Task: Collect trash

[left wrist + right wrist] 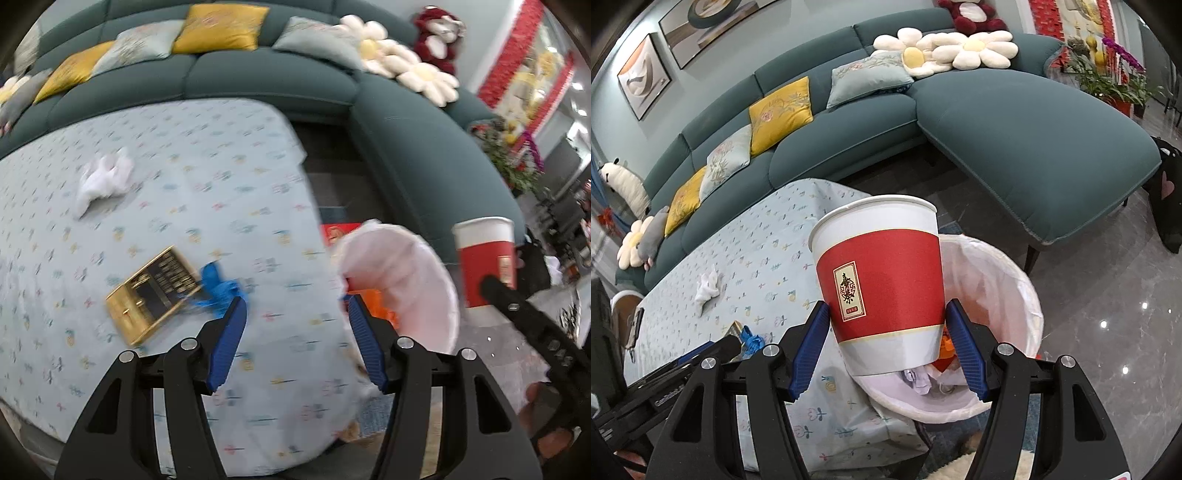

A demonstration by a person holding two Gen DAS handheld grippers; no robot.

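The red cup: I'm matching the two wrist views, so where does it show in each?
Left wrist: the red cup is at the right edge, above and right of the bin, held by the right gripper.
Right wrist: the cup fills the centre, upright between the blue fingers, above the bin.
Shared landmark: the white tissue on the table.

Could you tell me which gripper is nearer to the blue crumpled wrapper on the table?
Left. The left gripper hangs open just short of the blue wrapper, while the right gripper holds the paper cup above the bin.
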